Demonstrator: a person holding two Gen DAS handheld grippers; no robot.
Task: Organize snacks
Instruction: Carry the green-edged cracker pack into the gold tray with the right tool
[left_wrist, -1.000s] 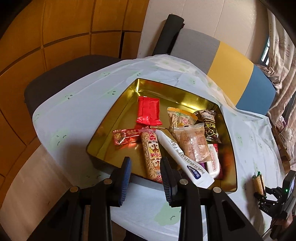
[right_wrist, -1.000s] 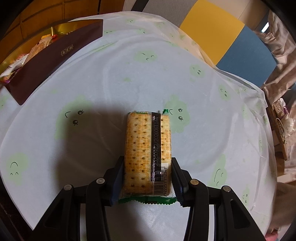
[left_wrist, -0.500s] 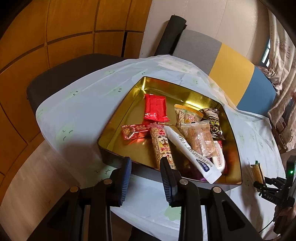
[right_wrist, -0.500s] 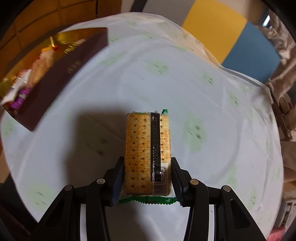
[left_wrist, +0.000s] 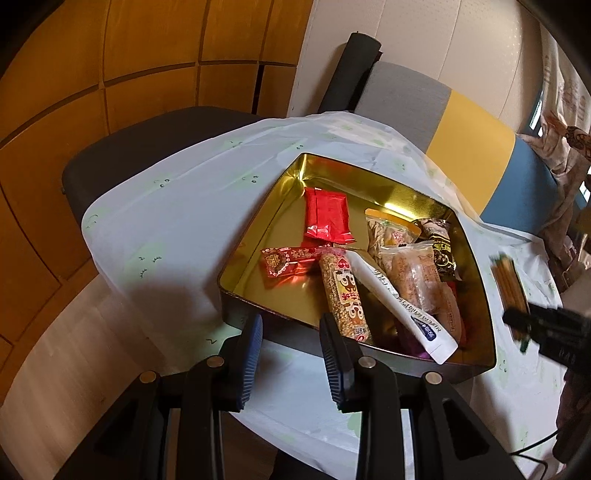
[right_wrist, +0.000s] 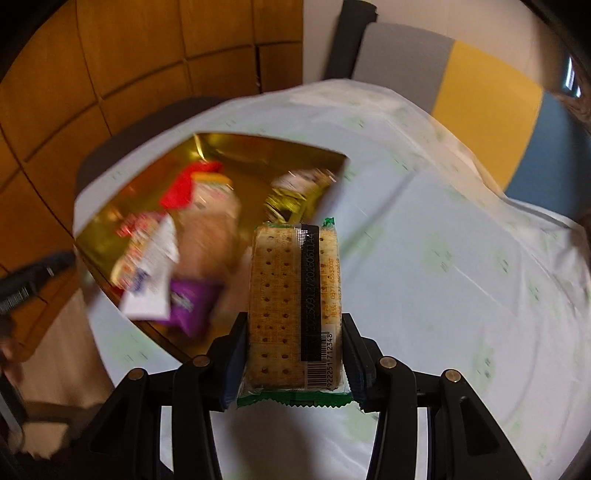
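A gold tin tray (left_wrist: 288, 184) sits on the white tablecloth and holds several snacks: a red pack (left_wrist: 327, 218), a long sesame bar (left_wrist: 341, 295), a white tube (left_wrist: 402, 306). My left gripper (left_wrist: 291, 354) is open and empty, just short of the tray's near wall. My right gripper (right_wrist: 293, 360) is shut on a cracker pack (right_wrist: 291, 306) and holds it in the air beside the tray (right_wrist: 110, 221), which is blurred. The right gripper also shows in the left wrist view (left_wrist: 517, 317), with the cracker pack (left_wrist: 508, 284) at the tray's right side.
The table's white cloth (left_wrist: 177, 221) hangs over its edges. A dark chair (left_wrist: 129, 147) stands at the far left, a grey, yellow and blue chair back (left_wrist: 461, 147) behind the table. Wood panels (left_wrist: 110, 74) line the wall.
My right gripper has lifted the cracker pack off the cloth and swung left toward the tray. My left gripper has drawn back a little and shifted left.
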